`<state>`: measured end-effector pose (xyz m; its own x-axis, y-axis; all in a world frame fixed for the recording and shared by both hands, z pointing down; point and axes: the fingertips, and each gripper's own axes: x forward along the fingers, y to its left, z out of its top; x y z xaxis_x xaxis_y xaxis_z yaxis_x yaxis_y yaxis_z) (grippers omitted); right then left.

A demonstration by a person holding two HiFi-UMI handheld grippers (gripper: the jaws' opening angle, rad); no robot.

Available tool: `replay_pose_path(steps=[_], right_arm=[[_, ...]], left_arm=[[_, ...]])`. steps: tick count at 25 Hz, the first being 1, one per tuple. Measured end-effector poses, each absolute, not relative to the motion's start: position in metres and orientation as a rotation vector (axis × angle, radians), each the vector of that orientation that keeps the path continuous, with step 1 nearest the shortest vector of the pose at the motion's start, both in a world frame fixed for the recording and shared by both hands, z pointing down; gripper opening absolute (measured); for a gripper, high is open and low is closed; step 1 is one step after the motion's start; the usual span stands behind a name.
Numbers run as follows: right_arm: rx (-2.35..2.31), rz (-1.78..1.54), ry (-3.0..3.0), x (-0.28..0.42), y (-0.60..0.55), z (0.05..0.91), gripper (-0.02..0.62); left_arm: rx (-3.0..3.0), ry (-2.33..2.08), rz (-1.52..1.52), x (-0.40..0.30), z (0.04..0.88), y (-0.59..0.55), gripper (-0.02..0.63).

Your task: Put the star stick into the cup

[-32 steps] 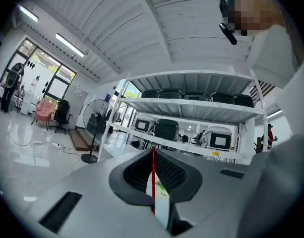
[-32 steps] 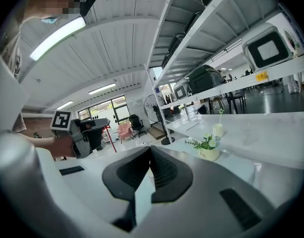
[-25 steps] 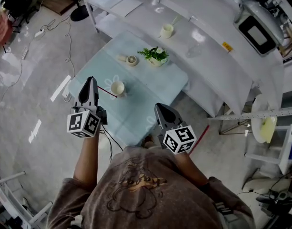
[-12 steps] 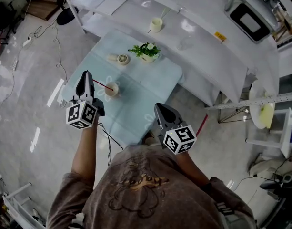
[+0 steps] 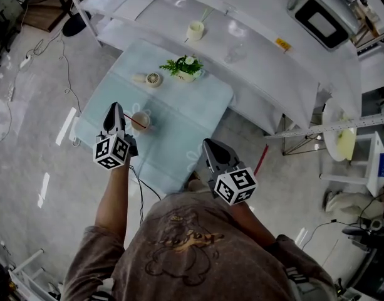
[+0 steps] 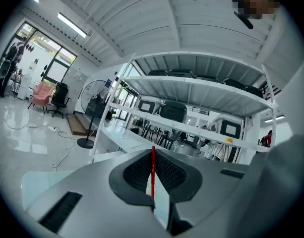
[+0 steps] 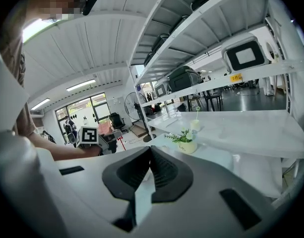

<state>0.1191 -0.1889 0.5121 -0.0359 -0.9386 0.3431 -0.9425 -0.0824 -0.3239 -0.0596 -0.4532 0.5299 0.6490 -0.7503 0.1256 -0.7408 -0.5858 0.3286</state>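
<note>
Both jaws of the left gripper (image 5: 114,109) are pressed together on the star stick (image 5: 134,121), which runs as a thin red line up between the dark pads in the left gripper view. From the tips the stick slants out across the pale blue table (image 5: 192,115) toward the cup (image 5: 141,123).

Compared with a second ago, the gripper has drawn closer to the cup, and the stick's far end, which lay short of the rim, now sits over the cup's mouth in the head view. I judge the insertion is in hand. Whether the end is already inside the cup or only hanging above it cannot be told from here, and the hold has not been let go.

The right gripper (image 7: 150,152) waits well apart at the table's near edge, jaws closed on nothing.

Only the left gripper view proves the clamp on the stick, yet it looks up at shelving and misses the cup entirely. The head view alone gives stick and cup together. The right gripper view adds a side look at the left gripper's marker cube (image 7: 87,136) and a potted plant (image 7: 184,142) farther back on the table.
</note>
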Motion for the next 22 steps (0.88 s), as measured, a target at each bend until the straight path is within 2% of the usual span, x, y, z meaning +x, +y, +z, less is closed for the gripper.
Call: replay_pose_path(steps=[22], right_arm=[[2.227, 0.799, -2.020, 0.136, -0.183, 0.520, 0.002]], left_arm=[[2.479, -1.122, 0.093, -0.037, 0.587, -0.470, 0.034]])
